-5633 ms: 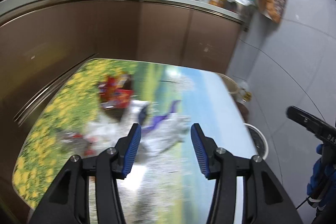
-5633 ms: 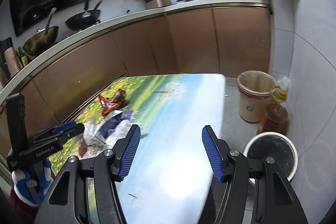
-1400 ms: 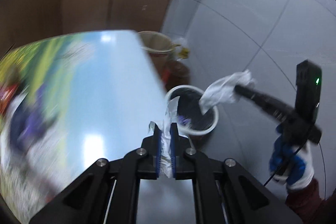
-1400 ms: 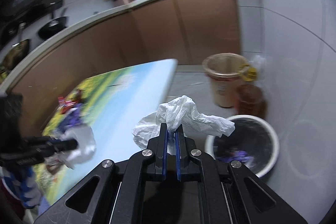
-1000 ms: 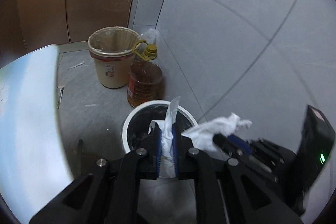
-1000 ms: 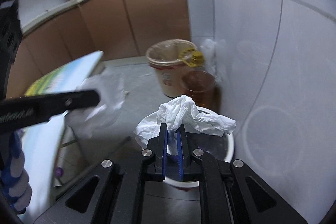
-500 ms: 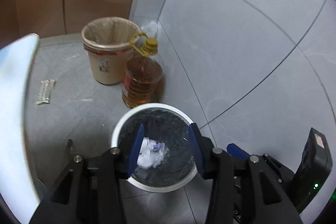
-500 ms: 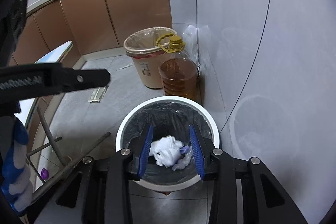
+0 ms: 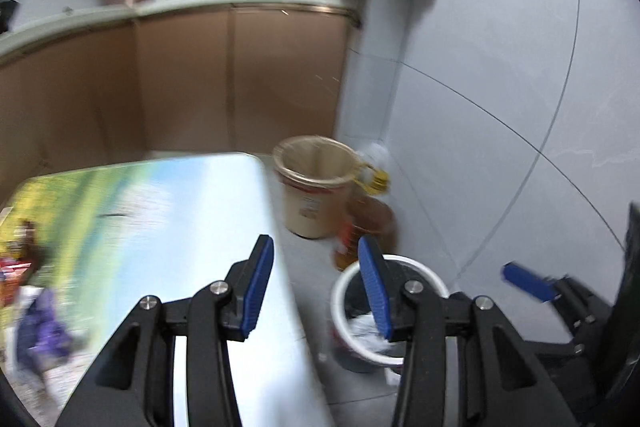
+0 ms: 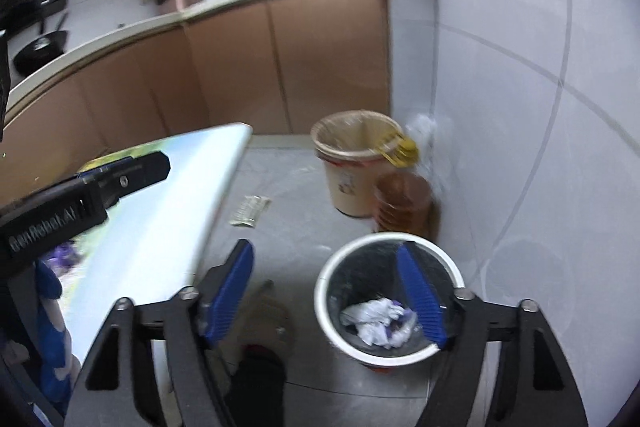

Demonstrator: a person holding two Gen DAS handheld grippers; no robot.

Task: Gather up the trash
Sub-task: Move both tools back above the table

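Note:
The white-rimmed bin point(image 10: 390, 297) with a black liner stands on the floor by the wall; crumpled white tissues point(image 10: 376, 321) lie inside it. It also shows in the left wrist view point(image 9: 360, 327). My left gripper point(image 9: 316, 291) is open and empty, above the table's right edge. My right gripper point(image 10: 326, 301) is open and empty, above the floor beside the bin. More trash, purple point(image 9: 38, 327) and red point(image 9: 12, 275), lies blurred on the table point(image 9: 160, 247) at the left.
A beige bucket point(image 10: 354, 163) with a bag liner and an amber oil jug point(image 10: 404, 201) stand by the tiled wall behind the bin. A paper scrap point(image 10: 250, 211) lies on the floor. Brown kitchen cabinets point(image 10: 280, 67) run along the back.
Both grippers have let their tissues fall into the bin and opened. Both have lifted and swung back left, so the table is in view again.

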